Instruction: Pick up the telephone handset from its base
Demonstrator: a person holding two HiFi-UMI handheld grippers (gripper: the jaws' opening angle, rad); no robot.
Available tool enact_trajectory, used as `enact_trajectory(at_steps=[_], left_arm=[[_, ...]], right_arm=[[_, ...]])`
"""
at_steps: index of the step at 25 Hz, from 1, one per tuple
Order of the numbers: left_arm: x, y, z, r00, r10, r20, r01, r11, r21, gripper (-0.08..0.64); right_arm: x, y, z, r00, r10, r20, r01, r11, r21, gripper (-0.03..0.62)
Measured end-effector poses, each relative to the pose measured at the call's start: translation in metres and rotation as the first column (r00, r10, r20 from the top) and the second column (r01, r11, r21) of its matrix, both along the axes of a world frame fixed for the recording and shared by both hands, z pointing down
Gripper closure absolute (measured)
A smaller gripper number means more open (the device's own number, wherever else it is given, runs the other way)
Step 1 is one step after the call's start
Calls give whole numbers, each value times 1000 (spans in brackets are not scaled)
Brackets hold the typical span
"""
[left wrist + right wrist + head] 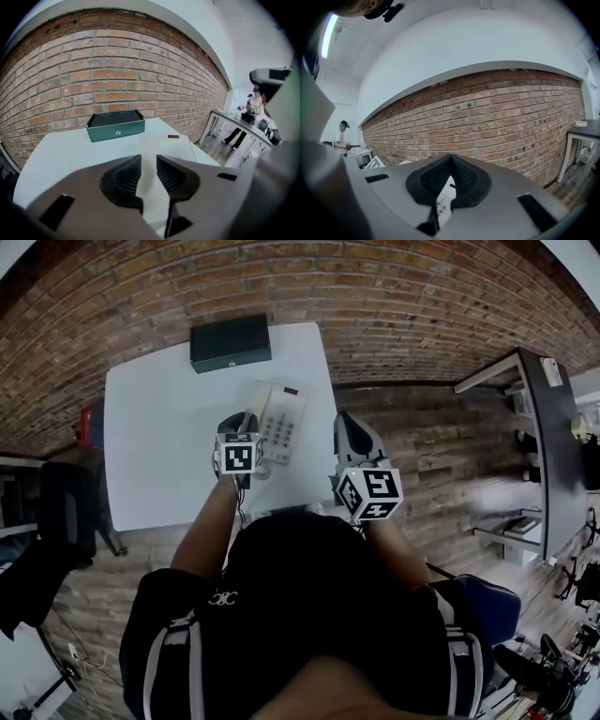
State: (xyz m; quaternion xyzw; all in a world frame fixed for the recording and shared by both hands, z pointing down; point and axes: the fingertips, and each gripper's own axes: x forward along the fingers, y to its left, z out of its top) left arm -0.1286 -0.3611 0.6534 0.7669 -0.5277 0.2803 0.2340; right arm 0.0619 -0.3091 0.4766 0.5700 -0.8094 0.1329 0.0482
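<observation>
Overhead, two low views (shared table (pixel 159 446))

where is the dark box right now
In the head view the dark box sits at the far edge of the white table, by the brick wall, just beyond the telephone.

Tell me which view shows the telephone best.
Head view: the whole telephone lies on the table, keypad and handset visible. The left gripper view shows only its handset between the jaws and part of the base; the right gripper view shows a keypad sliver.
</observation>
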Motion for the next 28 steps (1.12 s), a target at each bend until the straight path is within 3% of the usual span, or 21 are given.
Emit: enact_trajectory(at_steps=[2,8,19,28], left_arm=[[1,-3,2,1000,9,-7,-9,1000,-5,437],[8,-9,11,999,46,-8,-46,999,-28,364],[10,-22,32,994,80,68,-75,994,-83,357],[12,-25,40,994,75,75,-65,988,-137,347]], right_arm=[[-2,0,1,1000,0,-2,0,1000,-3,594],[0,-2,6,1000,14,1,-14,1000,-20,594],[13,-4,13,998,65,2,-65,997,-43,594],[19,-3,17,996,89,0,-89,994,-61,594]])
